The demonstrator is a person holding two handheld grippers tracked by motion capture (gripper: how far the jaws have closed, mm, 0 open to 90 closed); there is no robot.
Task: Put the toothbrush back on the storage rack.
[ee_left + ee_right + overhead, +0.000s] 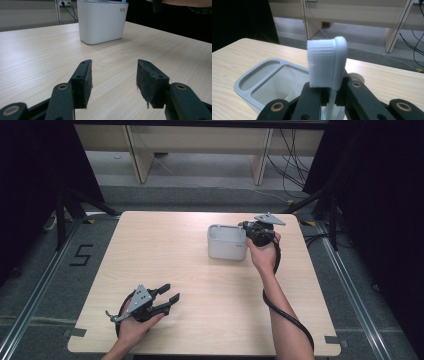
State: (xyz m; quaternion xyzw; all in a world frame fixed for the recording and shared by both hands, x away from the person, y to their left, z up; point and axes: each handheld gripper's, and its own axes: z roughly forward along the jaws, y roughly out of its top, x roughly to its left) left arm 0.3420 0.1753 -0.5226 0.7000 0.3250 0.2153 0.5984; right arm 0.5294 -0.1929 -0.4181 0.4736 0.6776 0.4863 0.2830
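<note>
the right gripper (331,100) clamps a toothbrush (329,63) upright by its neck, head up, bristles facing left in the right gripper view, just above the grey holder (226,241); its handle is hidden below. the left gripper (167,296) rests open, well apart.

Holder (227,242) sits on table (200,270), upper centre-right of high view. Right gripper (251,231) just beside holder's right edge, toothbrush (327,65) btwn its jaws, above holder. Left gripper (168,293) lower left, well apart.
</note>
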